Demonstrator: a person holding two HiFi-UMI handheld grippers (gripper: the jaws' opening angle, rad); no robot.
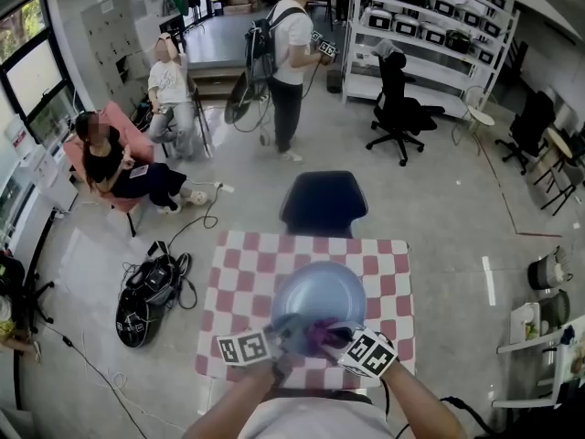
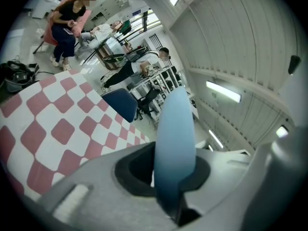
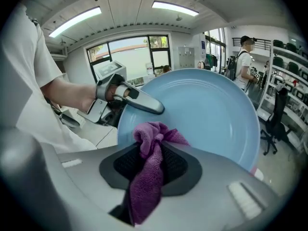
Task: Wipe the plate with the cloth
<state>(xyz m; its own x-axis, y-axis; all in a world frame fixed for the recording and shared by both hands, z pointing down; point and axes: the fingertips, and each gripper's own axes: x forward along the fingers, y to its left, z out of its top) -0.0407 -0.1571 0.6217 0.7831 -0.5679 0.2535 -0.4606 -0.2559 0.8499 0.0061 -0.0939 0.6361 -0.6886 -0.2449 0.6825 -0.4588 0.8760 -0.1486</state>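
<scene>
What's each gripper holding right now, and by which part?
Left gripper: blue plate, clamped by its rim, edge-on between the jaws. Right gripper: purple cloth, pinched at its bunched middle.

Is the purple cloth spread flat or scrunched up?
Scrunched up. The right gripper pinches the cloth, and its end bunches into a wad before the plate.
</scene>
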